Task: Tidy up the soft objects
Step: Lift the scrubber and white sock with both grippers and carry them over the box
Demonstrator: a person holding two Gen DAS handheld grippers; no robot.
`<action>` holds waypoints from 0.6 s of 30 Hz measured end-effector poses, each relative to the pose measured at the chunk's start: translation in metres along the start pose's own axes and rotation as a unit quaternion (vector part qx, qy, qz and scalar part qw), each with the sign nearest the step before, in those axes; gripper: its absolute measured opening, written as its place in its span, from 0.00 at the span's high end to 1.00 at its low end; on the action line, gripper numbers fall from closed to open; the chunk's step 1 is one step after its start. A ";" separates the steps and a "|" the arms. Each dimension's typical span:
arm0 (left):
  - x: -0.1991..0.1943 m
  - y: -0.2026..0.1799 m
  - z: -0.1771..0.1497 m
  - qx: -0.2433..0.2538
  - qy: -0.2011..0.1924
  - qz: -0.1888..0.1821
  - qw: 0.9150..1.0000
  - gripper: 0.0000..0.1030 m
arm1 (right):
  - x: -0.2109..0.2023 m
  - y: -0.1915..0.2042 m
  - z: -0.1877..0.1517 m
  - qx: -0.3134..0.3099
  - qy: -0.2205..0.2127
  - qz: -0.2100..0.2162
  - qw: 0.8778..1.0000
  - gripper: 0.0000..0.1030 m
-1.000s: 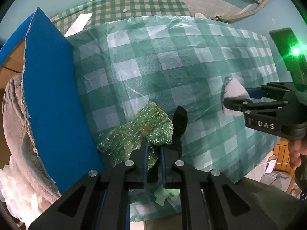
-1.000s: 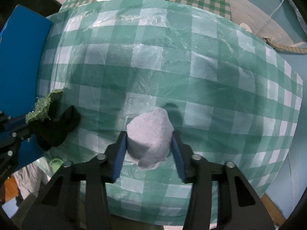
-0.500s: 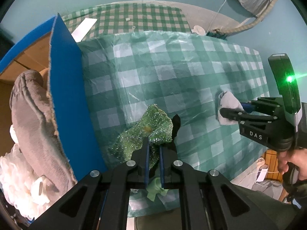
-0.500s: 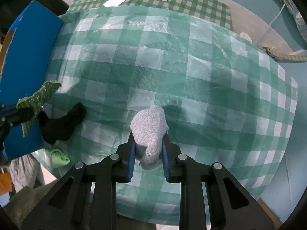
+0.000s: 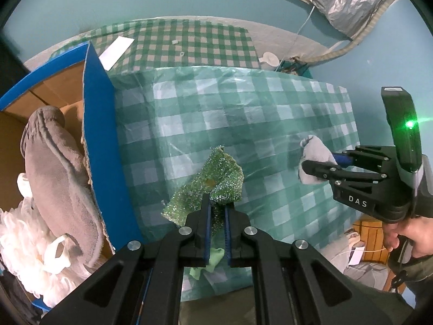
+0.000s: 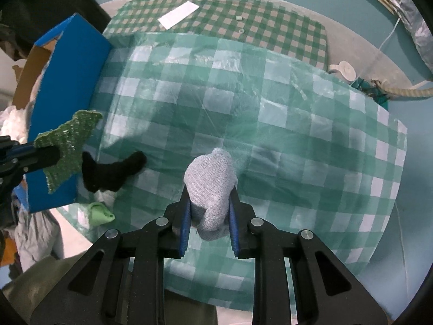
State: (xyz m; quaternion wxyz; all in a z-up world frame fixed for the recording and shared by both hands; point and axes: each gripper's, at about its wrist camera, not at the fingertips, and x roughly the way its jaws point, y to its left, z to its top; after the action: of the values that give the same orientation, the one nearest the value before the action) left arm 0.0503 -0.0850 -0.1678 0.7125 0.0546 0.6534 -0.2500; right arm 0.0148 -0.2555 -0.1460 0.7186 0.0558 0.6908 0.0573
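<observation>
My left gripper (image 5: 215,205) is shut on a glittery green scrub cloth (image 5: 213,178) and holds it up above the checked table, beside the blue cardboard box (image 5: 108,146). The cloth also shows in the right wrist view (image 6: 67,140). My right gripper (image 6: 209,203) is shut on a pale grey-blue sock (image 6: 212,181), lifted off the table; it shows in the left wrist view (image 5: 315,159) at the right. A black sock (image 6: 111,170) lies on the table near the box. A small light green cloth (image 6: 100,214) lies at the table's front edge.
The blue box holds a grey towel (image 5: 56,168) and white fluffy material (image 5: 32,246). The table wears a green checked plastic cover (image 6: 270,124). A white card (image 6: 178,15) lies on a second checked surface behind. A hose (image 6: 408,90) lies at the far right.
Both grippers rose away from the table. The left carried the green cloth up and the box interior came into view. The right closed on the grey-blue sock and lifted it.
</observation>
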 end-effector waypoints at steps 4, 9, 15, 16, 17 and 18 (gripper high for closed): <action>-0.002 -0.010 0.002 0.008 -0.003 0.000 1.000 0.92 | -0.012 -0.001 -0.001 -0.001 -0.011 0.004 1.000 0.78; -0.011 -0.022 0.004 0.017 -0.014 -0.005 1.000 0.92 | -0.027 -0.004 -0.003 -0.005 -0.025 0.009 1.000 0.78; -0.028 -0.034 0.007 0.027 -0.032 -0.006 0.999 0.92 | -0.051 -0.002 -0.007 -0.016 -0.042 0.009 0.999 0.78; -0.032 -0.036 0.007 0.028 -0.036 -0.006 0.999 0.92 | -0.055 -0.002 -0.007 -0.018 -0.045 0.009 0.999 0.78; -0.036 -0.038 0.007 0.028 -0.040 -0.008 0.999 0.92 | -0.059 -0.002 -0.007 -0.020 -0.047 0.009 0.999 0.78; -0.040 -0.039 0.007 0.027 -0.044 -0.009 0.999 0.92 | -0.063 -0.002 -0.007 -0.022 -0.050 0.010 0.998 0.78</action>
State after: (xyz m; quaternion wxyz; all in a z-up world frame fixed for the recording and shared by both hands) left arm 0.0388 -0.1102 -0.1189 0.7367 0.0570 0.6145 -0.2765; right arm 0.0056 -0.2670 -0.0844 0.7526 0.0493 0.6521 0.0768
